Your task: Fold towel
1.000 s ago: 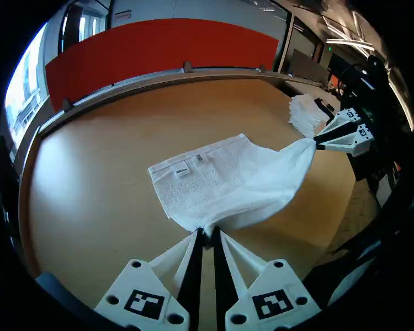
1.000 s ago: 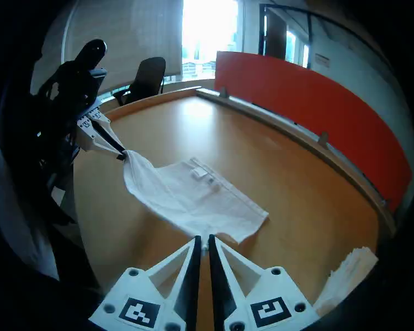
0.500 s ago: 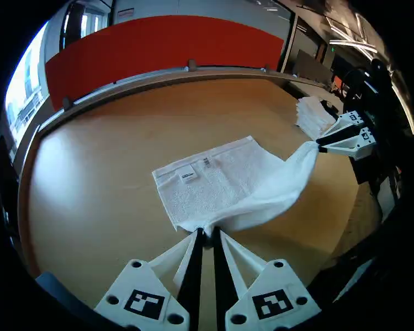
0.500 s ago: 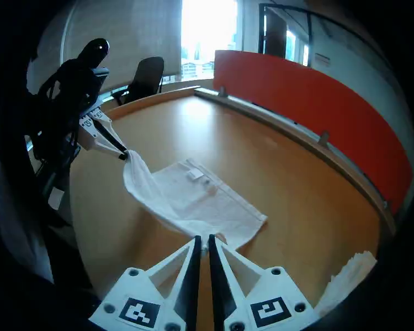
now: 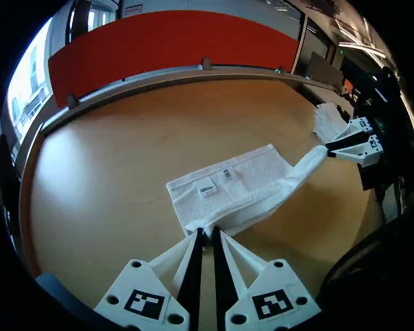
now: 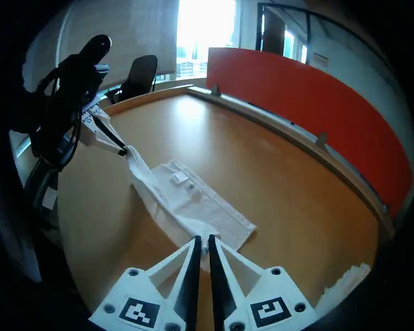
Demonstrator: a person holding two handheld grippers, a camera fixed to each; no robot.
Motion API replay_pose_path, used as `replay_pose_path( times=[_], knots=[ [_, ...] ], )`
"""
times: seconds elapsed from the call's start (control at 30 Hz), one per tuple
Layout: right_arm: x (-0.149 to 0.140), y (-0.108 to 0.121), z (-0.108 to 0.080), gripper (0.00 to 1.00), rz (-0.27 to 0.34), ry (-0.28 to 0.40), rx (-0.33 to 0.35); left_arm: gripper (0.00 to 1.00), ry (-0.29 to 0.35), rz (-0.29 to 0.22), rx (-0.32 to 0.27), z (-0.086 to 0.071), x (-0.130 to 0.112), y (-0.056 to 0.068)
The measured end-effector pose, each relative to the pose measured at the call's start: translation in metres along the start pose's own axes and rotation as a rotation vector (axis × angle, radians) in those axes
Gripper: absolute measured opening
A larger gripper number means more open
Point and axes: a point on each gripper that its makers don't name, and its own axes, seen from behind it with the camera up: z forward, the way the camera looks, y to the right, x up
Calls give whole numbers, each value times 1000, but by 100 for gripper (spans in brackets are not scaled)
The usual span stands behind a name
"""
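Evidently mid-fold, the white terry towel (image 5: 234,185) lies centre frame on the round wooden bench (image 5: 113,149), near edge raised. Left gripper (image 5: 207,236) and right gripper (image 6: 203,243) each pinch a corner between closed fingers (image 5: 195,256), likely to carry that edge over evenly
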Motion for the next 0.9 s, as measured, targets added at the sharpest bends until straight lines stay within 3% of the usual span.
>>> replay_pose_path(
  times=[0.4,0.9],
  knots=[
    [-1,7,13,10,10,-9,-5,13,-12,-12,0,13,4,-7],
    [-22,19,40,10,55,-61,-8,13,-48,-13,10,52,-2,-16]
  ],
)
